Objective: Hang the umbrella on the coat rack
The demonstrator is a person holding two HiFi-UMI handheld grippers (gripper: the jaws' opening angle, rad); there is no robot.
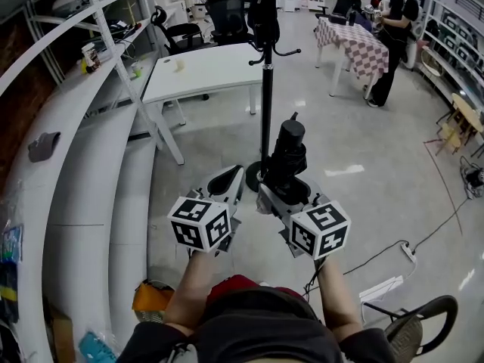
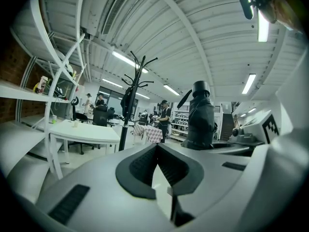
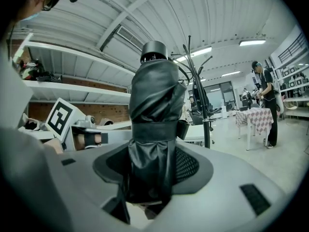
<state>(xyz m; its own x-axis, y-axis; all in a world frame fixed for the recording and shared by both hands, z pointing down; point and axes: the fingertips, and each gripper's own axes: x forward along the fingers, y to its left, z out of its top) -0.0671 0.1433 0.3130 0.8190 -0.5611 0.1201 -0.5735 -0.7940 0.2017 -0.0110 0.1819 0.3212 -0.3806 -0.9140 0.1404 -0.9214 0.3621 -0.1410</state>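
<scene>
Right gripper (image 3: pixel 153 167) is clamped on the folded black umbrella (image 3: pixel 154 110), held upright short of the coat rack (image 1: pixel 266 89). Left gripper (image 2: pixel 157 151) is closed and empty. Umbrella likely light, with slippery soft fabric over a stiff core, so grip the strapped middle firmly.

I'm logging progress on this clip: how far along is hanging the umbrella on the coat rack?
Done: the folded umbrella is picked up, clamped upright in the right gripper. In hand: it is held facing the coat rack, which stands apart, ahead on the floor. The left gripper is shut on nothing. Left: close in and hook the umbrella on a peg.
</scene>
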